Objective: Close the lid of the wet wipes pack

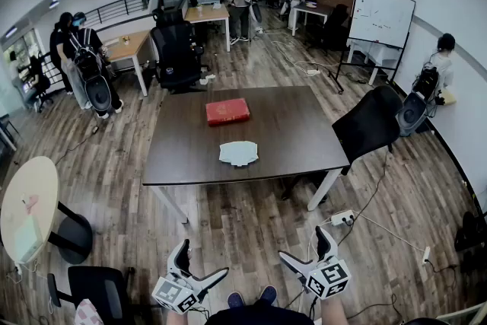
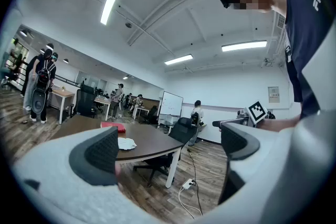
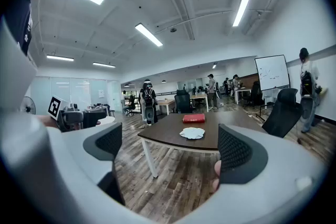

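Observation:
A dark brown table (image 1: 289, 125) stands well ahead of me. On it lie a flat red pack (image 1: 227, 111) and, nearer its front edge, a flat white item (image 1: 238, 153); at this distance I cannot tell which has a lid. Both grippers hang low over the wooden floor, far short of the table. My left gripper (image 1: 202, 259) is open and empty, and so is my right gripper (image 1: 301, 243). The left gripper view shows the red pack (image 2: 113, 126) and white item (image 2: 126, 143) beyond its wide jaws (image 2: 170, 147). The right gripper (image 3: 173, 147) frames the red pack (image 3: 193, 118) and white item (image 3: 192, 133).
A black office chair (image 1: 370, 122) stands at the table's right side, another (image 1: 176, 53) behind it. A power strip (image 1: 342, 218) with cables lies on the floor between me and the table. A round pale table (image 1: 27, 205) is at the left, a whiteboard (image 1: 380, 13) at the back right. Several people stand farther off.

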`<state>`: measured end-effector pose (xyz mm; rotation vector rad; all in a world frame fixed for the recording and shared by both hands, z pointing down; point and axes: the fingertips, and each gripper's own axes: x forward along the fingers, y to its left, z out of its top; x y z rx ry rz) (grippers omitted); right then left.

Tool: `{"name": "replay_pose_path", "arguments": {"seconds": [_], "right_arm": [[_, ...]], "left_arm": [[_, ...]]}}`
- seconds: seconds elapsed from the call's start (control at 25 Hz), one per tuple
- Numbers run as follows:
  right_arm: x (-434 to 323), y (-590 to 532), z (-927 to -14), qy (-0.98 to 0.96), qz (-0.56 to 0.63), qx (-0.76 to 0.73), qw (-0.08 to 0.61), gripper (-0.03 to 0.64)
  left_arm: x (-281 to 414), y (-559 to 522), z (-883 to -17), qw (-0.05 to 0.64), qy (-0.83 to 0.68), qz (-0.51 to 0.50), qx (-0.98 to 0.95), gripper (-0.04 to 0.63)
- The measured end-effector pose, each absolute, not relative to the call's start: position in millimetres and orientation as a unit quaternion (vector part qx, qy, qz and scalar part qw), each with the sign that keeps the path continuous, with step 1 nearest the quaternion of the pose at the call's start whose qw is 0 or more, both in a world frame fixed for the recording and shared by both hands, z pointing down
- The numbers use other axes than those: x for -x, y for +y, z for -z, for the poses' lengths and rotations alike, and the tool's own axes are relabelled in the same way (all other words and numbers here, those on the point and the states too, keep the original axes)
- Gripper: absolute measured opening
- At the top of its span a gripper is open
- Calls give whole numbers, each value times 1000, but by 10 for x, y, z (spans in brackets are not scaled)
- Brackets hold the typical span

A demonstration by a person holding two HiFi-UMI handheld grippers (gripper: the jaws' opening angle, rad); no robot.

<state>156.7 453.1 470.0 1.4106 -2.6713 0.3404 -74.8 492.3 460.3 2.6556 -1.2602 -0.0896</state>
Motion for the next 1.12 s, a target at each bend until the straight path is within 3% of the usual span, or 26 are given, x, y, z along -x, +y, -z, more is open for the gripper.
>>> {"name": "replay_pose_path", "arguments": {"seconds": [1.12], "right_arm": [[-1889,4024,-4846,-888,-116,-442,53,569]], "left_arm": [[381,4430,-4663,92,-439,23,-893,599]]}}
